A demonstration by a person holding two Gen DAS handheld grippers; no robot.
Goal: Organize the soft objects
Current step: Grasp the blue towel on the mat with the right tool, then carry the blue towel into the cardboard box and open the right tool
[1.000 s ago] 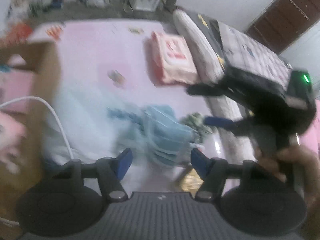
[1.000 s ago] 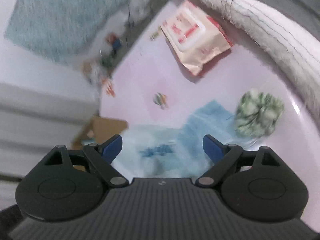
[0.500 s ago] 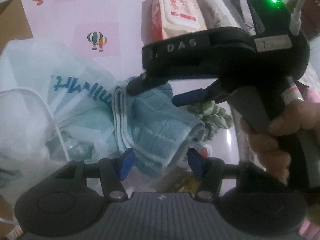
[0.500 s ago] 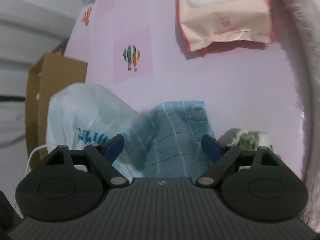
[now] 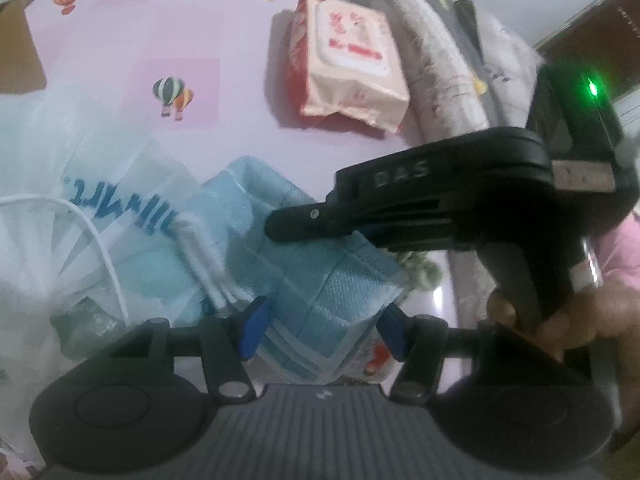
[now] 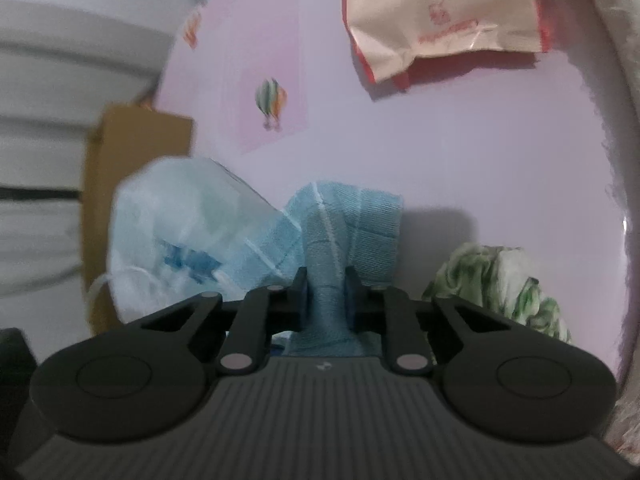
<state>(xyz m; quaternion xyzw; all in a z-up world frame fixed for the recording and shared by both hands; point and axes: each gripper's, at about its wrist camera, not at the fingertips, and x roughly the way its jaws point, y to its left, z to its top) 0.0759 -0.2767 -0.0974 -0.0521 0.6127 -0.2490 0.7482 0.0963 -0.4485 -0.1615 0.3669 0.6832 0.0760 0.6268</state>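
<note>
A light blue checked towel (image 5: 304,276) lies half out of a white plastic bag (image 5: 80,168) on a pink table. My right gripper (image 6: 326,292) is shut on a bunched fold of the towel (image 6: 352,224); it shows in the left wrist view (image 5: 320,220) pressed on the towel's top. My left gripper (image 5: 320,320) is open, its blue pads on either side of the towel's near edge. A green and white soft cloth ball (image 6: 500,284) sits just right of the towel, mostly hidden in the left wrist view (image 5: 420,272).
A pink wet-wipes pack (image 5: 348,64) lies farther back on the table (image 5: 200,40). A rolled grey-white blanket (image 5: 436,60) runs along the right edge. A brown cardboard box (image 6: 132,152) stands at the left. A white cable (image 5: 100,248) crosses the bag.
My right gripper has closed from wide open onto a fold of the blue towel. My left gripper has moved in so its open fingers straddle the towel's near edge.
</note>
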